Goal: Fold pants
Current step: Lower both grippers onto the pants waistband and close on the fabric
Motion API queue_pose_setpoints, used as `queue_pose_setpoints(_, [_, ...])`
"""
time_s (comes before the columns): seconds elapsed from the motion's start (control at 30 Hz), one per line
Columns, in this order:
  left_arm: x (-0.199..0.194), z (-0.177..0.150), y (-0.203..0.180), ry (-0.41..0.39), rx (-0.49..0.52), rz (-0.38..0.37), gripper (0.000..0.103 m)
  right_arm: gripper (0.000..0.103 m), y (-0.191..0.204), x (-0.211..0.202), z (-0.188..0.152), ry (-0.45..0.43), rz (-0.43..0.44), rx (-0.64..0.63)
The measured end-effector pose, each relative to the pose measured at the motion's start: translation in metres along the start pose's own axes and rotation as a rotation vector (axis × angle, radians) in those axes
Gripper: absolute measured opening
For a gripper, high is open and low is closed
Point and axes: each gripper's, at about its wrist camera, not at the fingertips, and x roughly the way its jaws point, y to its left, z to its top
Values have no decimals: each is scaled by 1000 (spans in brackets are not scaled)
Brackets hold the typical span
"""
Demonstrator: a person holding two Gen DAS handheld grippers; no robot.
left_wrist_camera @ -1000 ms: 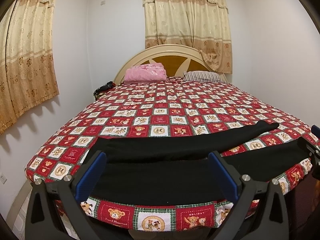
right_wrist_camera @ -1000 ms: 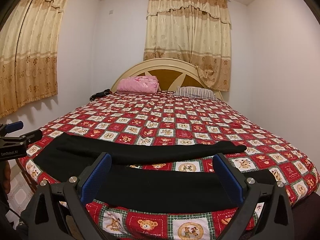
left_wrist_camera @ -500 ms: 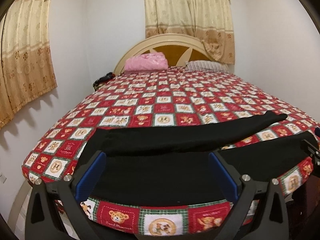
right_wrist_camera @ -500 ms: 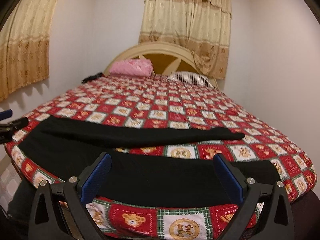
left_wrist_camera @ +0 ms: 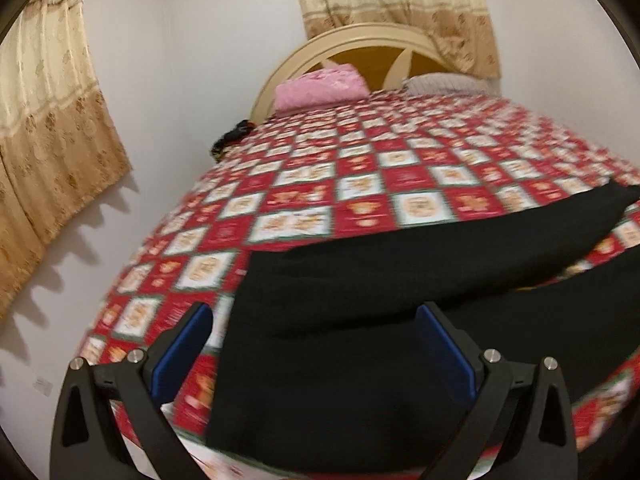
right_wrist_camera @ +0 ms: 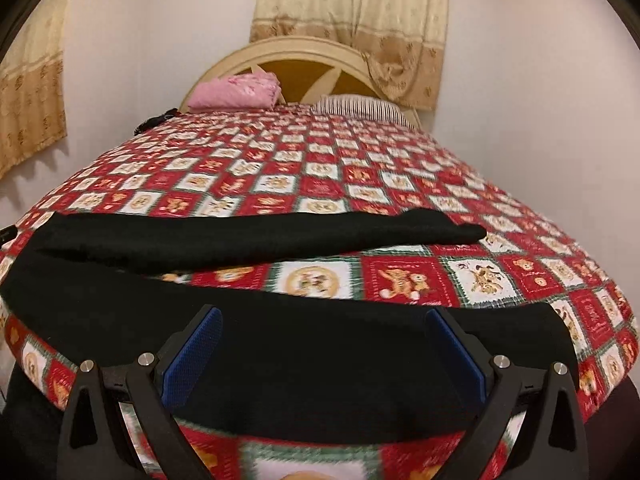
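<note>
Black pants [left_wrist_camera: 360,320] lie spread across the near edge of the bed, waist end at the left, two legs running right. In the right wrist view the pants [right_wrist_camera: 320,360] show a far leg [right_wrist_camera: 260,240] and a near leg along the edge. My left gripper [left_wrist_camera: 312,344] is open, close above the waist end. My right gripper [right_wrist_camera: 324,348] is open, close above the near leg. Neither holds anything.
The bed carries a red patchwork teddy-bear cover [left_wrist_camera: 400,168]. A pink folded blanket [left_wrist_camera: 320,84] and a striped pillow [right_wrist_camera: 360,106] lie by the headboard. A dark object [left_wrist_camera: 232,138] sits at the bed's far left edge. Curtains [left_wrist_camera: 48,120] hang by the wall.
Both grippers have moved down and closer to the pants at the bed's near edge. The left one has tilted and shifted toward the waist end. Both stay open.
</note>
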Motion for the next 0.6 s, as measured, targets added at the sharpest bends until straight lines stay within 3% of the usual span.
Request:
queue_pose_setpoints(0.17, [41,9,42,35,-8,41,103,102,-33,27,19,48,5,29])
queue_pose_setpoints(0.37, [100,17,72,116,-77,-47,103,102,-60,50,38,75,-17,63])
queue_pose_setpoints(0.43, [116,20,73,142,-87,-69,97,101,-65,58,40,90,-9,70])
queue_pose_setpoints(0.5, [138,22,73,189,-102,-112,87,95,-72,65,41,104,-1,82])
queue_pose_setpoints(0.57, [154,24,74,212,-113,-125,78,81,-80,76,43,137,10,99])
queue_pose_setpoints(0.6, [161,26,76,222,-114,-135,74,80,-84,80,44,151,14,105])
